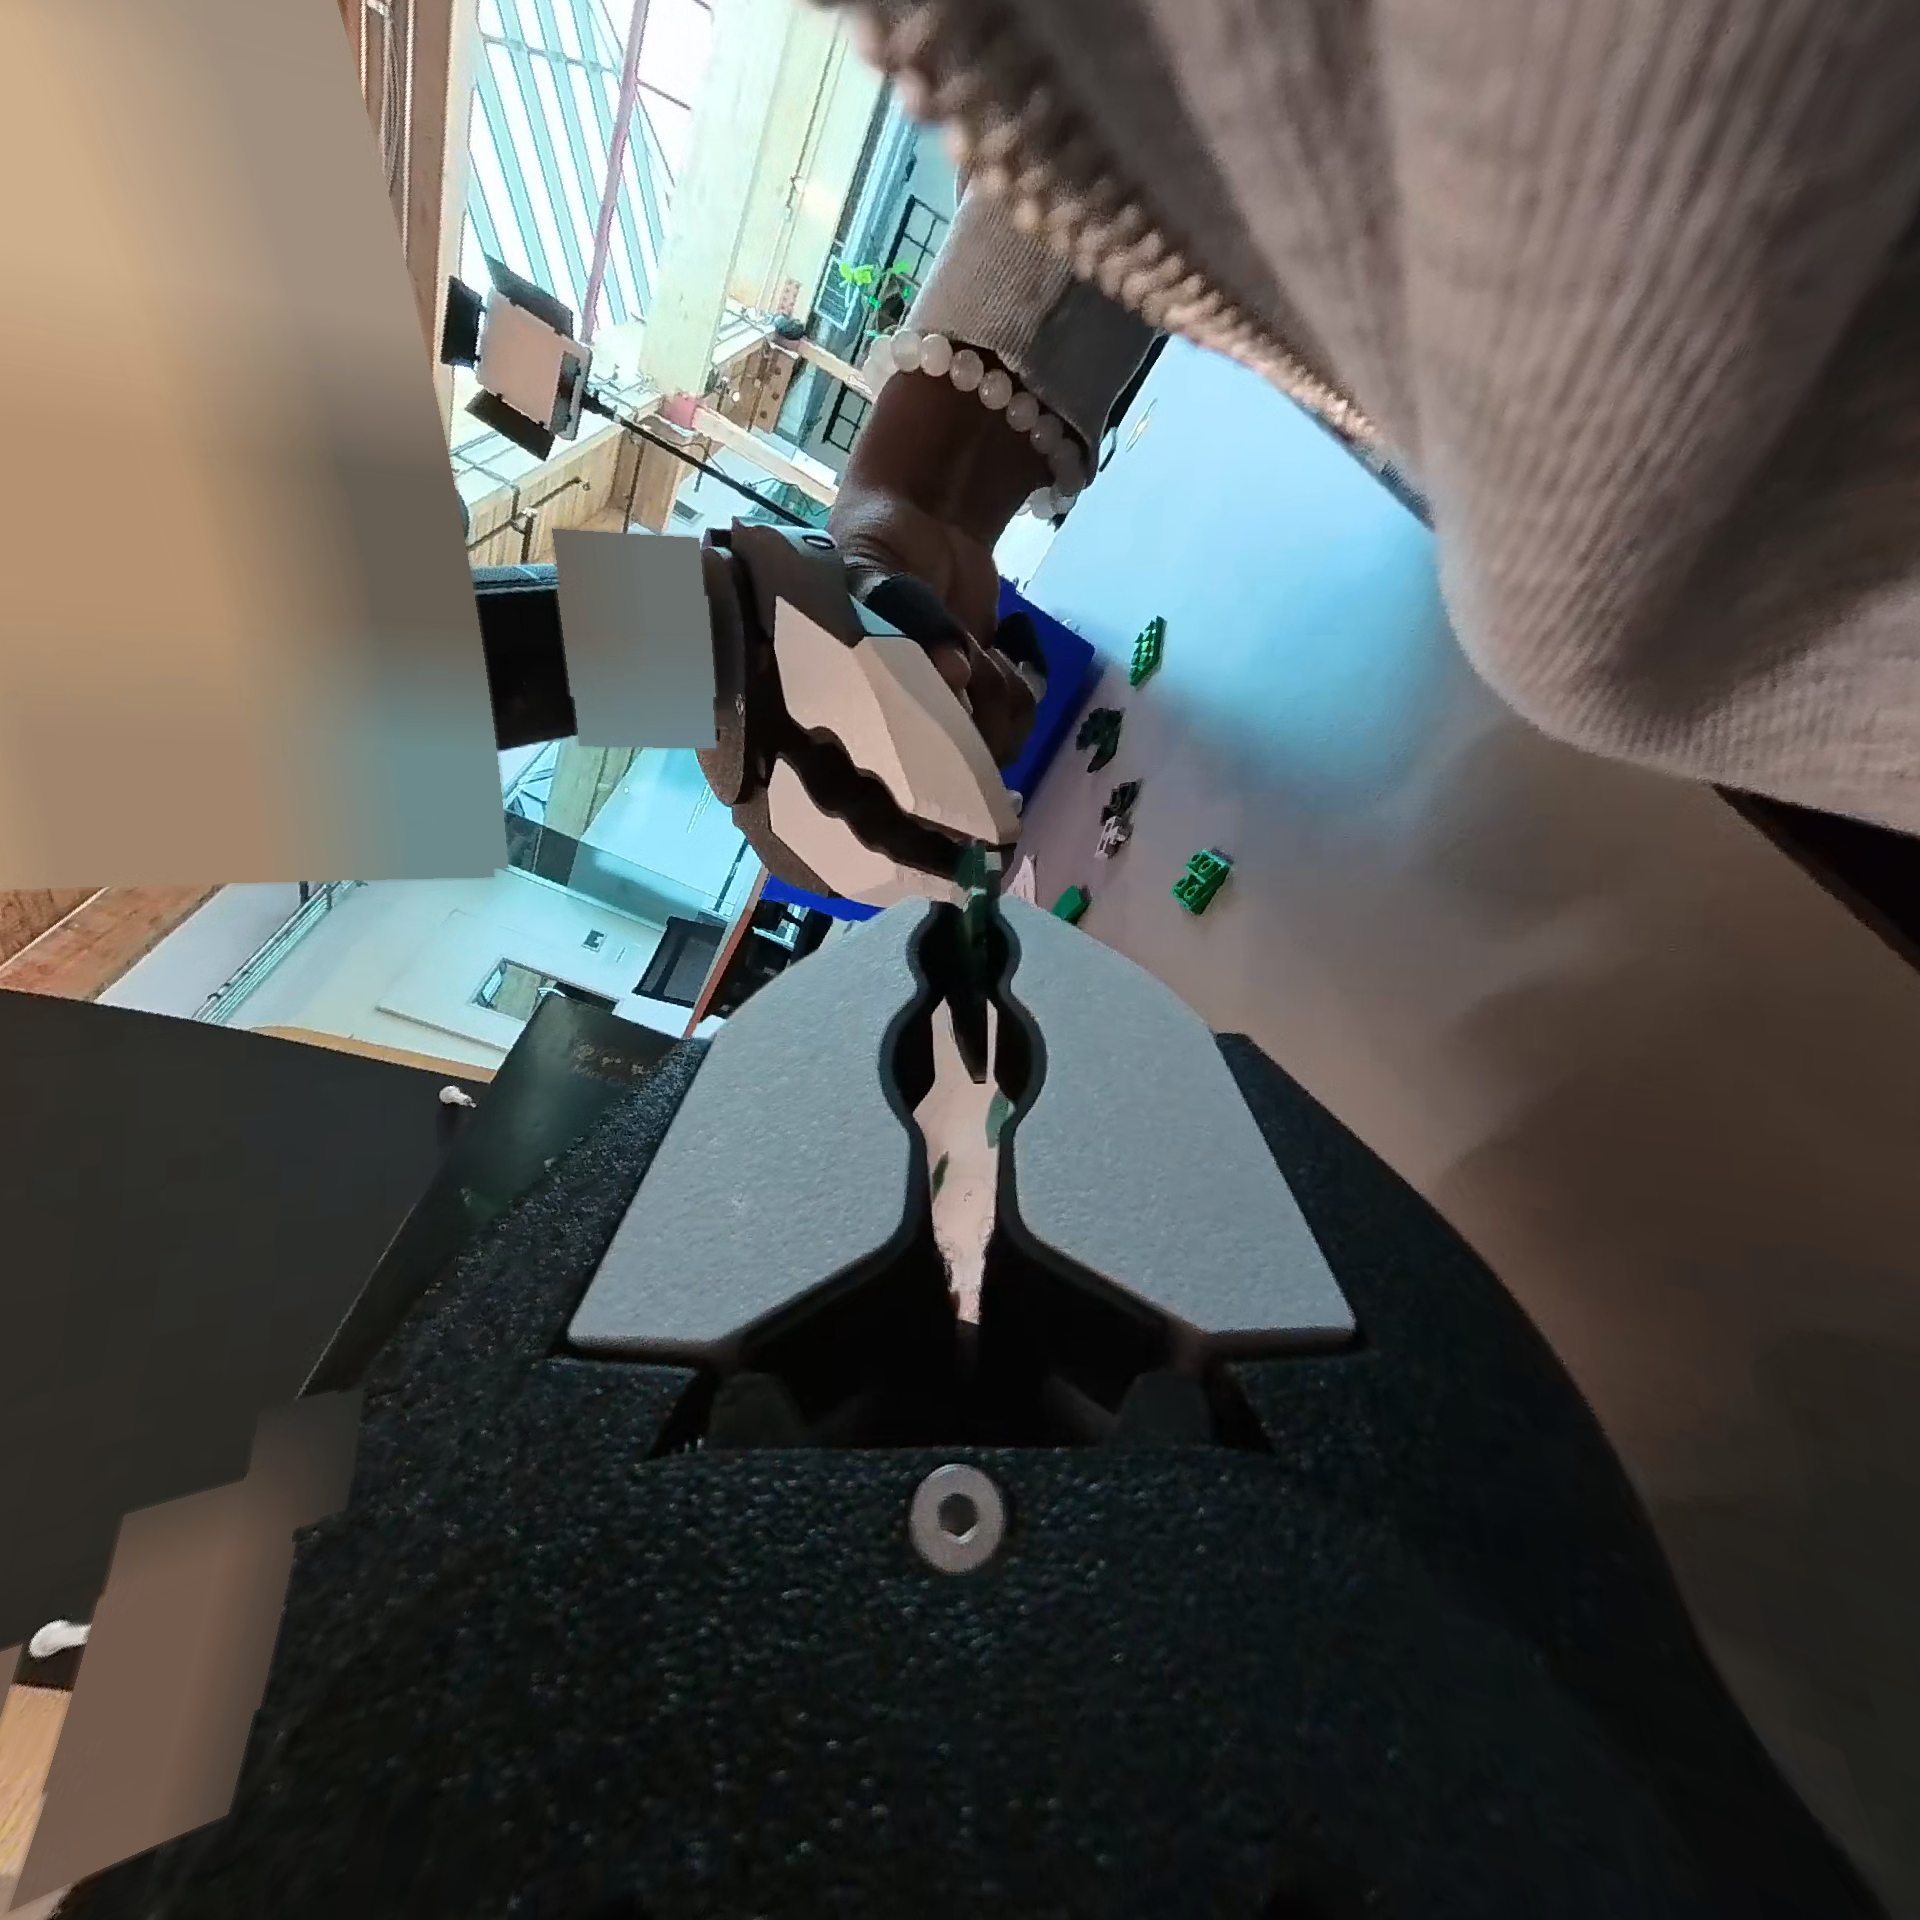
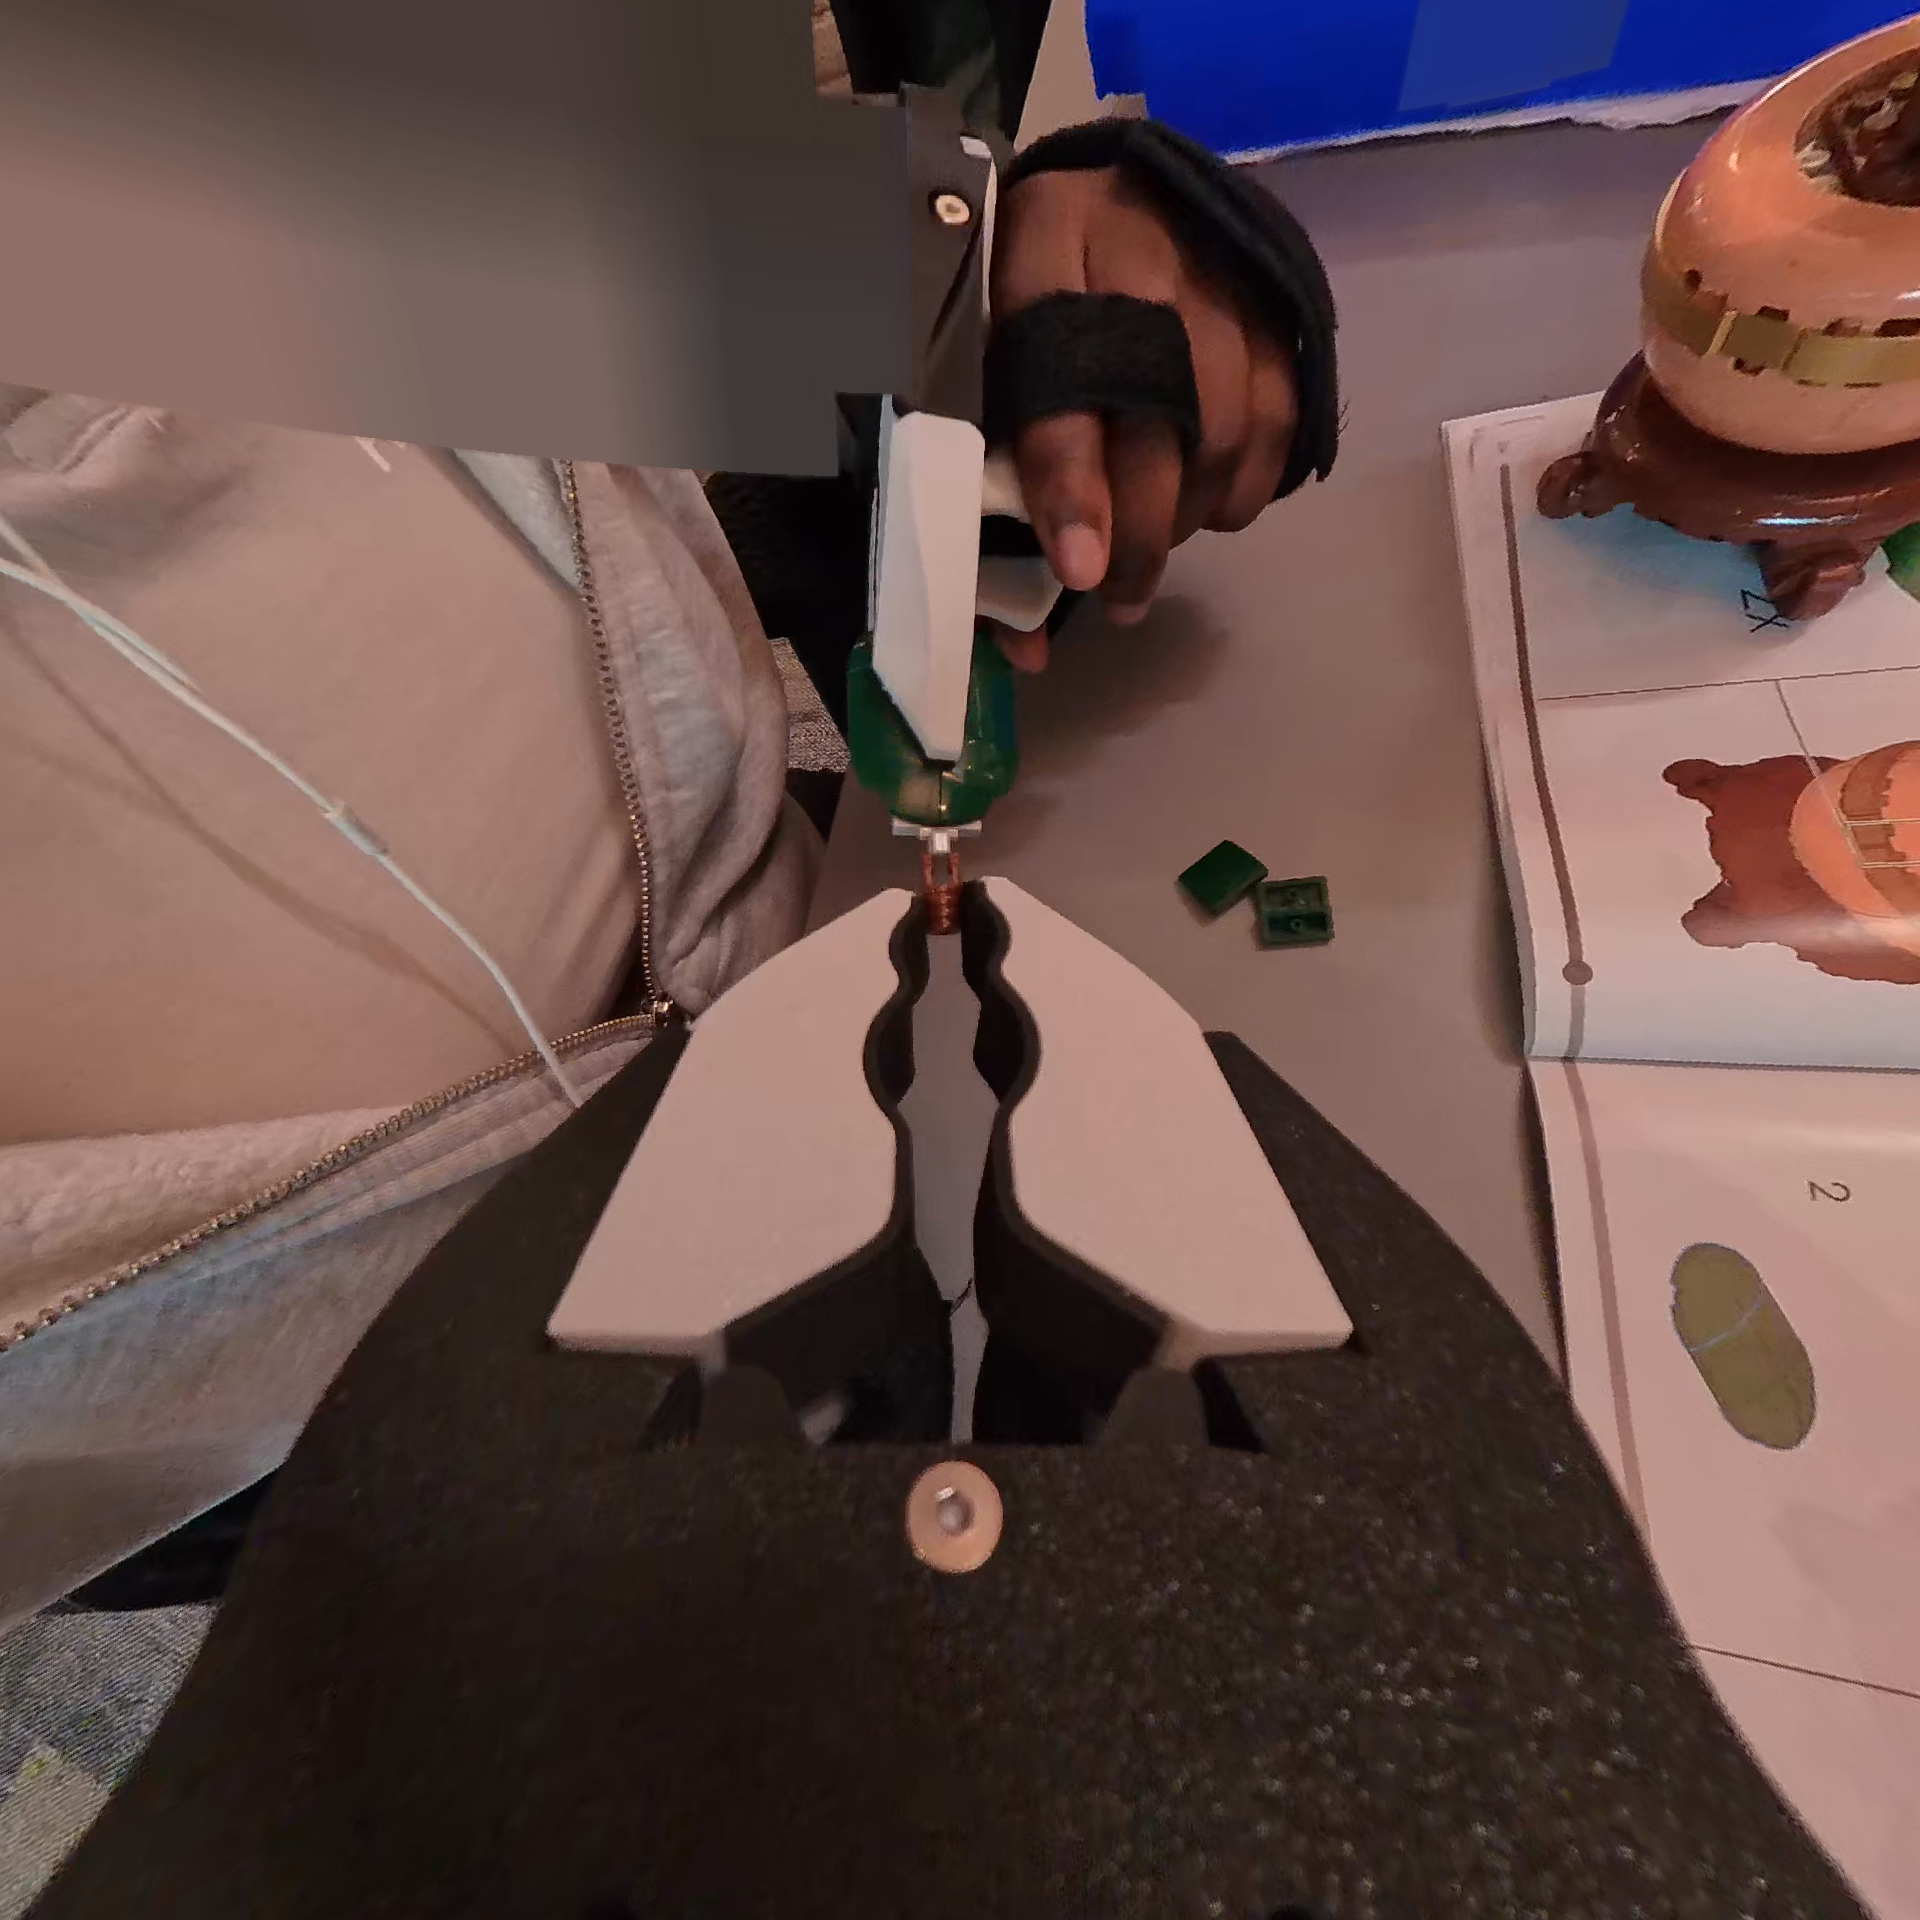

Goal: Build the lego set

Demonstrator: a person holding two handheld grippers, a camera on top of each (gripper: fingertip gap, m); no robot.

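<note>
Grey table (image 2: 1351,582), instruction booklet (image 2: 1714,935) alongside for reference. Left gripper (image 2: 940,764) clamped on green leaf assembly (image 2: 935,774), steadying it. Right gripper (image 2: 948,902) pinched on small brown piece (image 2: 942,904), apparently mating it underneath. Spare green tiles (image 2: 1257,894) lie nearby.

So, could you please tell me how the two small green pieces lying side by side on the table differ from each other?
The left green piece lies smooth side up, its top plain and slightly curved. The right green piece lies flipped, showing a hollow underside with round marks inside. The left one sits slightly farther from the right gripper than the right one. Both are dark green, roughly square, similar in size, and rest edge to edge on the grey table.
</note>
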